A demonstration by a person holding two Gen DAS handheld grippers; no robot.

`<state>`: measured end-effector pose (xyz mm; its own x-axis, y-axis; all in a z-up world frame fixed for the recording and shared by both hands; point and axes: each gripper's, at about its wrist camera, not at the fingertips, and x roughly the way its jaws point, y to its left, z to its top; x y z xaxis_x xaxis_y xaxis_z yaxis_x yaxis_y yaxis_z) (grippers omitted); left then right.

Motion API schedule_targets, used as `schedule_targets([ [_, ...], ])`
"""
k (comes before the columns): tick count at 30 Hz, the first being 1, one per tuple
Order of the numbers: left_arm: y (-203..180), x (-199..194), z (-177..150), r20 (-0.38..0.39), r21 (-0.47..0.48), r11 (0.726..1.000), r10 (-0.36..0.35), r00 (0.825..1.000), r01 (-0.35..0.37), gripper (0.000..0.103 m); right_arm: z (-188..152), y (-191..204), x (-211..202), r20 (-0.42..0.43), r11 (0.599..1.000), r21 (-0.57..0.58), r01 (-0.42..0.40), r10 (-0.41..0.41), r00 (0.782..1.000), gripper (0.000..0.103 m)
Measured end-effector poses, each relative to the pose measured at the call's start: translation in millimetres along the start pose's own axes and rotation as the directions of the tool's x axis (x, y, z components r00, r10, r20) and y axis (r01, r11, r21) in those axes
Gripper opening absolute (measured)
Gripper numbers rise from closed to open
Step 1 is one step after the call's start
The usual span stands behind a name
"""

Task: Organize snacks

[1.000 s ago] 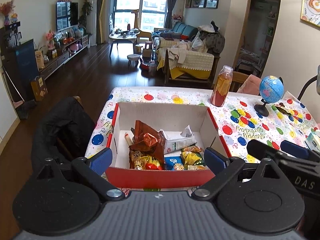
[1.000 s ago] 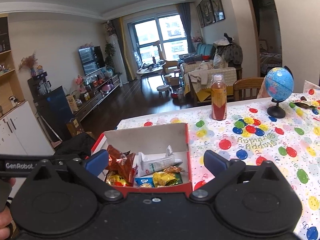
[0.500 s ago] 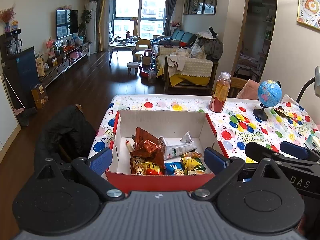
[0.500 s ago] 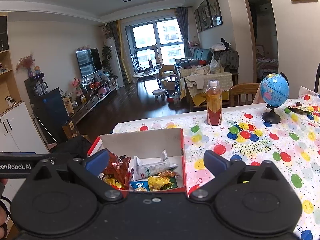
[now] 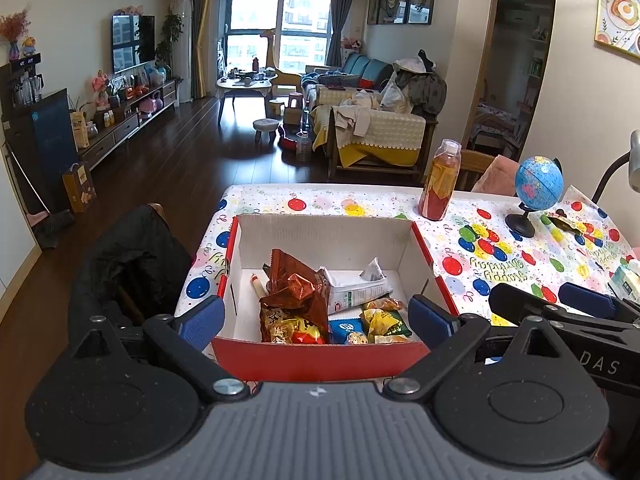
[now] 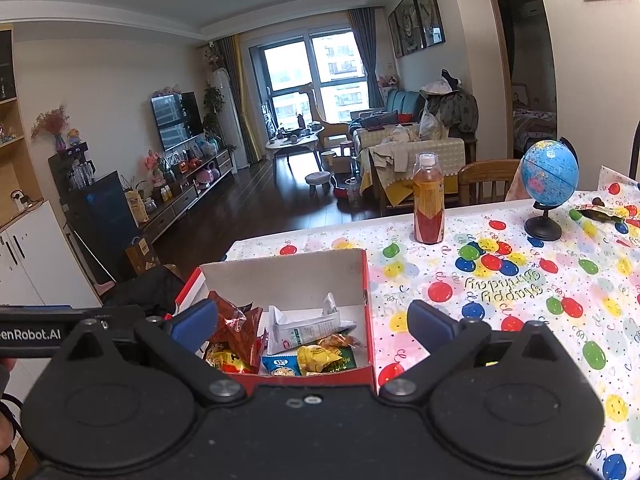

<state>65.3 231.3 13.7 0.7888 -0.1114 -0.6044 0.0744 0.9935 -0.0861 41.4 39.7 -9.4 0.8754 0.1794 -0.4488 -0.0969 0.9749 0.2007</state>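
Observation:
A red cardboard box (image 5: 316, 356) with a white inside sits near the table's front left corner; it also shows in the right wrist view (image 6: 366, 280). It holds several snacks: a brown crinkled bag (image 5: 298, 292), a white milk carton (image 5: 356, 290), a blue packet (image 5: 344, 326) and a yellow-green packet (image 5: 386, 320). My left gripper (image 5: 316, 320) is open and empty, held in front of the box. My right gripper (image 6: 312, 324) is open and empty, just right of the left one, and shows in the left wrist view (image 5: 552, 302).
A juice bottle (image 5: 440, 180) stands behind the box. A small globe (image 5: 536, 188) and a dark wrapper (image 5: 564, 222) are at the far right of the balloon tablecloth (image 5: 500, 256). A chair with a black jacket (image 5: 128, 264) stands left of the table.
Both grippers have drawn back and risen a little, so the box sits farther off in both views. Both stay open. The snacks have not moved.

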Motion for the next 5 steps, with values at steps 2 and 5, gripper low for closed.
schedule_targets([
  [2, -0.1, 0.1, -0.5, -0.004, -0.002, 1.000, -0.002, 1.000, 0.002, 0.099, 0.1, -0.1, -0.1, 0.000, 1.000, 0.000, 0.001, -0.001, 1.000, 0.101],
  [5, -1.1, -0.6, -1.8, -0.006, -0.006, 1.000, -0.005, 1.000, 0.005, 0.099, -2.3, -2.3, 0.1, -0.001, 1.000, 0.001, 0.006, -0.006, 1.000, 0.101],
])
